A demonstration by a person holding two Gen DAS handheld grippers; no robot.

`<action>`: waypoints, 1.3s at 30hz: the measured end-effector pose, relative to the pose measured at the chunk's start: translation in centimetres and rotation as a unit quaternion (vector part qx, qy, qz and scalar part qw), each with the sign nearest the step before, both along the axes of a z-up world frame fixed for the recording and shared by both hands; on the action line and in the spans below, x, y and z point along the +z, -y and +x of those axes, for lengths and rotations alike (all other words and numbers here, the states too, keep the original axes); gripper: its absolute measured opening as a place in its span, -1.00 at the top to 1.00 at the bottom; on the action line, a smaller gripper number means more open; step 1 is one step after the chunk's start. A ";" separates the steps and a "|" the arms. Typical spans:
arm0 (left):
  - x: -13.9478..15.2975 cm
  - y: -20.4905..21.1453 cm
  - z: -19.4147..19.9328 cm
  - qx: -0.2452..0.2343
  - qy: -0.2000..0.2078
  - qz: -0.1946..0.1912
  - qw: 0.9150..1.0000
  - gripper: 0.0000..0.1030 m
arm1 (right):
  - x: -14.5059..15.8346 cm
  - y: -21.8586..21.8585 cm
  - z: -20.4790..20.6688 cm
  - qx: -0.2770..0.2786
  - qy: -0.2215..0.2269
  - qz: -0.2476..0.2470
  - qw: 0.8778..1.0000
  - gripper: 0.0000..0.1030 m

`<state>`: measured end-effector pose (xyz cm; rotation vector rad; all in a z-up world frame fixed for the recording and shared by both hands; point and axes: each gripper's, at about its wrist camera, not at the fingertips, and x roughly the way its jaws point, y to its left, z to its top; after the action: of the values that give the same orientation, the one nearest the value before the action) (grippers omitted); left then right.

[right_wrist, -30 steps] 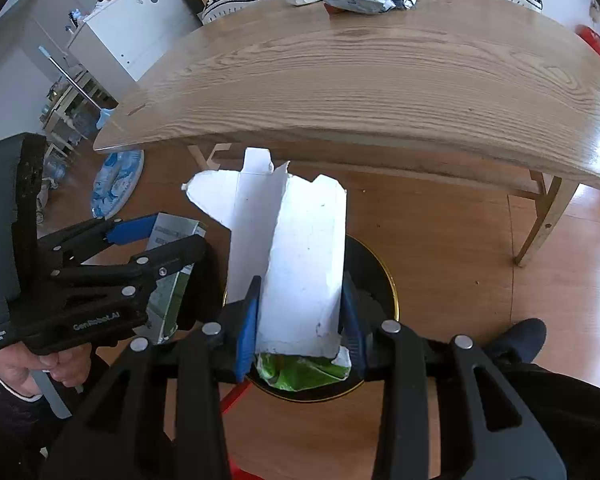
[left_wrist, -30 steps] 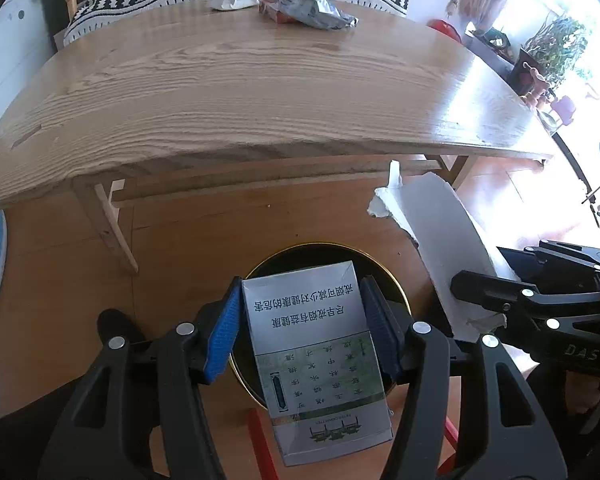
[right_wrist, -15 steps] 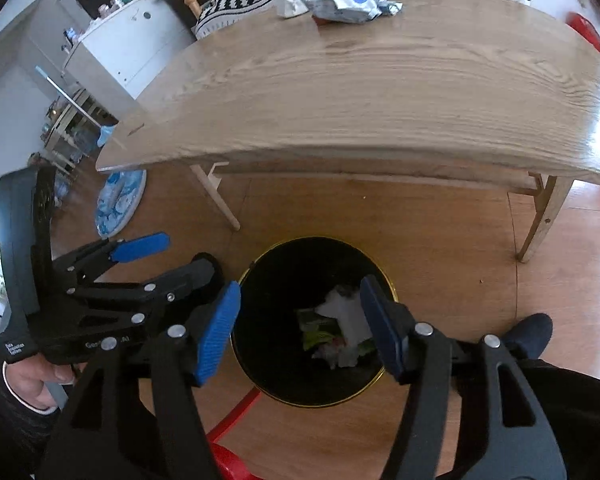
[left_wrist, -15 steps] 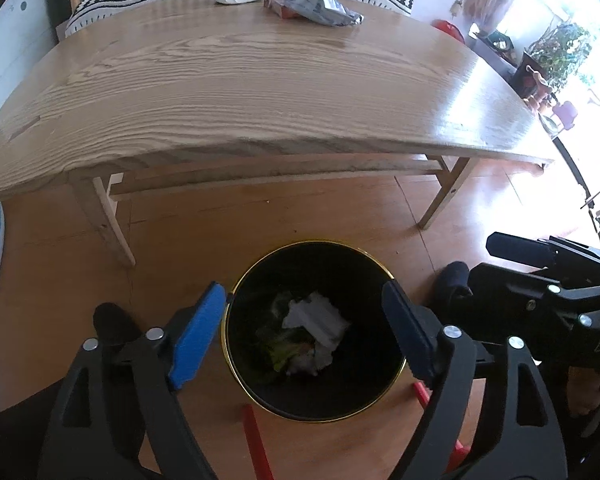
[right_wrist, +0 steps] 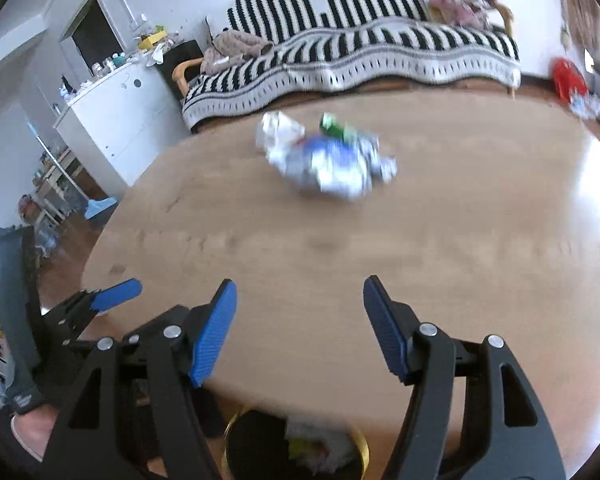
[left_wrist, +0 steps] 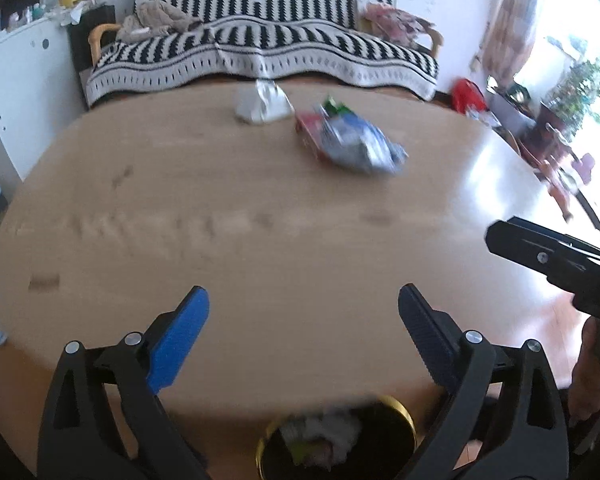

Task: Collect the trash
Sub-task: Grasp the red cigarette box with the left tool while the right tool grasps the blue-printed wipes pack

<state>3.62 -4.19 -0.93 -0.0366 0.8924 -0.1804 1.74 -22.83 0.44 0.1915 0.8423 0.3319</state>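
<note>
Left claw: your left gripper [left_wrist: 303, 304] is spread wide with nothing between its blue pads [left_wrist: 176, 338], held over the near edge of the table [left_wrist: 220, 240].
Right claw: your right gripper [right_wrist: 299, 300] is just as wide and just as empty, hovering over the same near edge, to the right of the left one.
Bin: the black bin with the gold rim [right_wrist: 358, 446] sits on the floor below the near edge, close under both claws, with pale and green scraps already inside it.
Step in hand: judging by the empty claws and the loaded bin, you are between loads and reaching out for the next pieces.
Trash left: a crumpled silver-and-blue wrapper [left_wrist: 360, 148] lies at the far side of the table, right of centre, resting on a red packet [left_wrist: 309, 136] with something green [right_wrist: 334, 128] poking out behind; a crumpled white wad [left_wrist: 262, 104] lies just left of them.
Next move: carry both claws across the bare wood to the far side; it looks sensible to send the left claw to the white wad and the right to the wrapper.
In the way: nothing lies on the wood between you and the trash; the reach is long and the view is blurred.
Beyond: a sofa under a striped throw [left_wrist: 260, 56] stands behind the table, and a white cabinet [right_wrist: 116, 120] to the far left.
</note>
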 end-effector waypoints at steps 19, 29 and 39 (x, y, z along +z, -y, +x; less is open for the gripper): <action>-5.3 -0.7 11.2 0.065 -0.077 -0.044 0.994 -0.80 | -6.2 -4.3 16.9 0.041 0.020 -0.124 0.991 0.61; -4.6 4.0 16.5 0.035 -0.025 0.010 0.999 -0.80 | -2.8 3.0 11.7 0.003 -0.009 0.033 0.999 0.63; -5.2 8.2 21.0 0.048 -0.019 0.035 0.998 -0.80 | -1.1 7.6 8.4 -0.024 -0.003 0.053 0.998 0.63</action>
<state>24.64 -12.41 -6.12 -0.0187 0.9323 -0.0584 10.12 -30.47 -0.67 0.3114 0.8254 0.3309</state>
